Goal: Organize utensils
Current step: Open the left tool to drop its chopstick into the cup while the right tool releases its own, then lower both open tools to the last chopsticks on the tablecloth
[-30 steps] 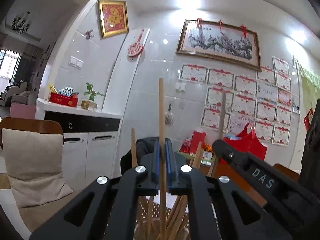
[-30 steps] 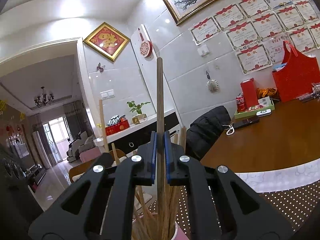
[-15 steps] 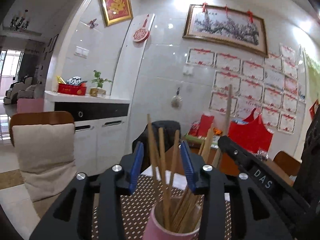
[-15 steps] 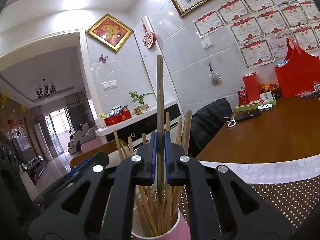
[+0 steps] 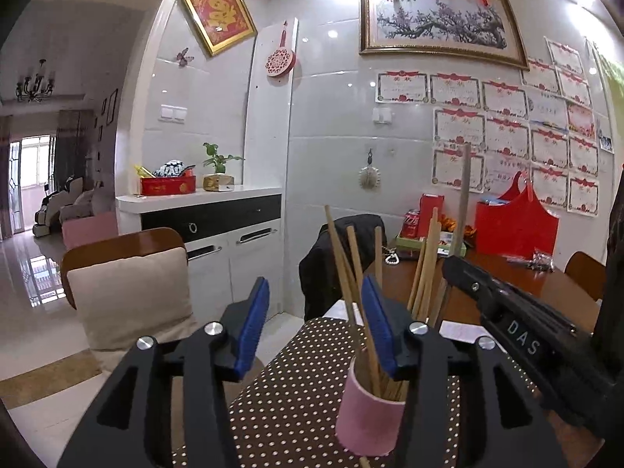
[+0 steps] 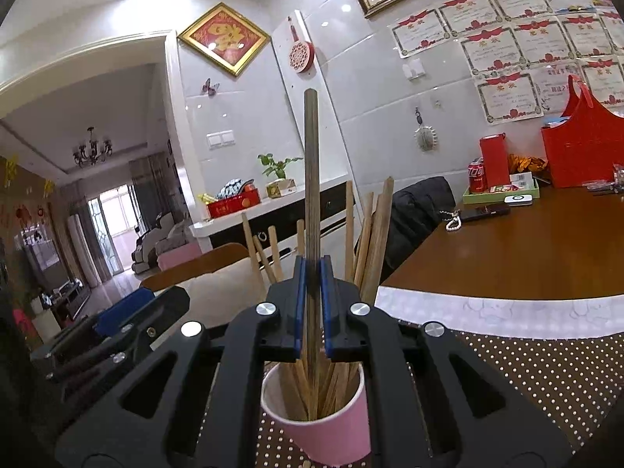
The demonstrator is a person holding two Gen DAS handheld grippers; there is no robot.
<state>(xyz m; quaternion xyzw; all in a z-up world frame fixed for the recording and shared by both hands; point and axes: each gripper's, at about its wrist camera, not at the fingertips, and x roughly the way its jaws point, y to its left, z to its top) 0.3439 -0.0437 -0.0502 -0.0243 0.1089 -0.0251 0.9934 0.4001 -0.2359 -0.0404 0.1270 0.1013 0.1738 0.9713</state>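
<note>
While the right gripper (image 6: 312,304) jaws clamp a dark chopstick (image 6: 312,179) upright over the pink cup (image 6: 331,425) of chopsticks directly below, the left gripper (image 5: 316,323) jaws stand wide apart, empty, beside the cup (image 5: 368,417).

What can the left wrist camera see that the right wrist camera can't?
Only the left wrist view shows the left gripper open, holding nothing. Only the right wrist view shows the right gripper shut on the dark chopstick and the bundle's lower ends inside the cup. Both show the pink cup of chopsticks on the dotted mat.
</note>
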